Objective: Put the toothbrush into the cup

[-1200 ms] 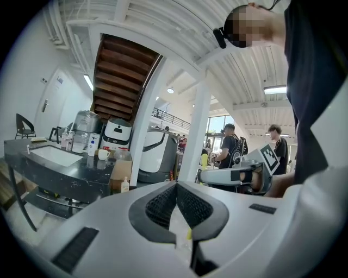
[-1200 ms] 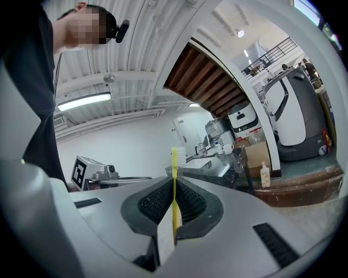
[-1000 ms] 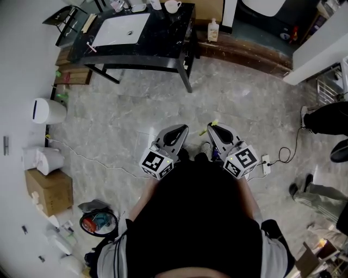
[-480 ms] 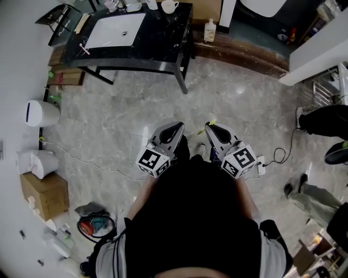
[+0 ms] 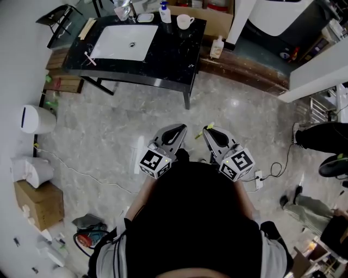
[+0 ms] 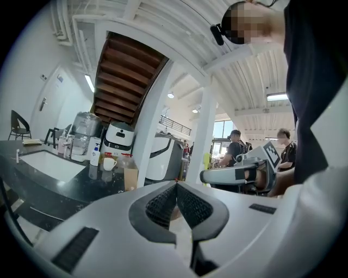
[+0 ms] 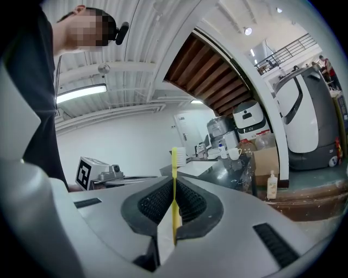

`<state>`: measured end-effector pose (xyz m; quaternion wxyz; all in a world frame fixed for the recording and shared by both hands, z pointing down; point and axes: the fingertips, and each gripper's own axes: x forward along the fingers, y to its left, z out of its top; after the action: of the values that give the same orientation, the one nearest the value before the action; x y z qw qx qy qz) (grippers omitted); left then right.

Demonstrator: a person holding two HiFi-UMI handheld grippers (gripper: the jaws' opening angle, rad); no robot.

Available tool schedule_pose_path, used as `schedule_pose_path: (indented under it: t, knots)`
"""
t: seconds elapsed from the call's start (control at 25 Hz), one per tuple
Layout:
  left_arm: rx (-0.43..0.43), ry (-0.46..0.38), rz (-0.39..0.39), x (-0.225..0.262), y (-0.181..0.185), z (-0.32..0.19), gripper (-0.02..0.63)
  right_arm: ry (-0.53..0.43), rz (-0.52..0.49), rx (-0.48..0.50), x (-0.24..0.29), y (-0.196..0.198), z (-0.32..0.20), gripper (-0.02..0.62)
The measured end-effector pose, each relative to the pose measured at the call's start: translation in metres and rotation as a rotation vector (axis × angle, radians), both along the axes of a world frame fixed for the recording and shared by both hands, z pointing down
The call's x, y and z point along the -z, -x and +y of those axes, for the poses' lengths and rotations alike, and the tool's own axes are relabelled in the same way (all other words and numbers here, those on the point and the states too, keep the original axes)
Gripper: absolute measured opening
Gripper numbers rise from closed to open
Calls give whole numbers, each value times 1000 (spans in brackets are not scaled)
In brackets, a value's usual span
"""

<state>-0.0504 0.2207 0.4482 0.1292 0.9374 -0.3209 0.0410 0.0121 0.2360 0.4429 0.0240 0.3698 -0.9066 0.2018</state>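
My right gripper (image 5: 210, 131) is shut on a yellow toothbrush (image 7: 174, 191), which stands upright between the jaws with its white bristles on top. In the head view the brush's tip (image 5: 209, 126) pokes out past the jaws. My left gripper (image 5: 178, 130) is shut with nothing in it; its pads (image 6: 163, 203) meet. Both are held side by side at waist height over the floor. A white cup (image 5: 185, 21) stands on the far right of the black sink table (image 5: 174, 59), well ahead of both grippers. The cup shows small in the left gripper view (image 6: 110, 163) and in the right gripper view (image 7: 235, 154).
A white basin (image 5: 124, 42) is set in the table, with a pump bottle (image 5: 163, 12) next to the cup. A soap bottle (image 5: 217, 48) stands on a wooden ledge. A white bin (image 5: 30, 118), a cardboard box (image 5: 41, 201) and a cable line the left; a person's shoes (image 5: 321, 138) are on the right.
The sink table has slid lower and a little right in the head view and more of its back edge shows. Both grippers keep their pose and hold.
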Motion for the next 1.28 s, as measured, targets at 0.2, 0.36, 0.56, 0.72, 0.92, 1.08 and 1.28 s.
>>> schedule_pose_path:
  t: [0.2, 0.36, 0.56, 0.72, 0.92, 1.08, 1.28]
  knots:
    - [-11, 6, 8, -8, 37, -27, 9, 15, 10, 6, 3, 37, -34, 23]
    - [-11, 32, 1, -18, 60, -51, 9, 28, 25, 12, 0, 50, -47, 23]
    - [-10, 48, -7, -24, 69, -73, 9, 73, 36, -43, -8, 40, -61, 23]
    - [13, 35, 7, -22, 69, -90, 9, 83, 28, -42, -12, 36, -77, 23]
    - [32, 50, 8, -23, 49, -118, 9, 69, 12, -32, -10, 23, -113, 23]
    - [11, 82, -8, -26, 22, -145, 9, 50, -17, -9, -9, 7, -147, 23]
    - [-2, 80, -20, -16, -27, -183, 9, 29, -37, 10, -5, -30, -188, 23]
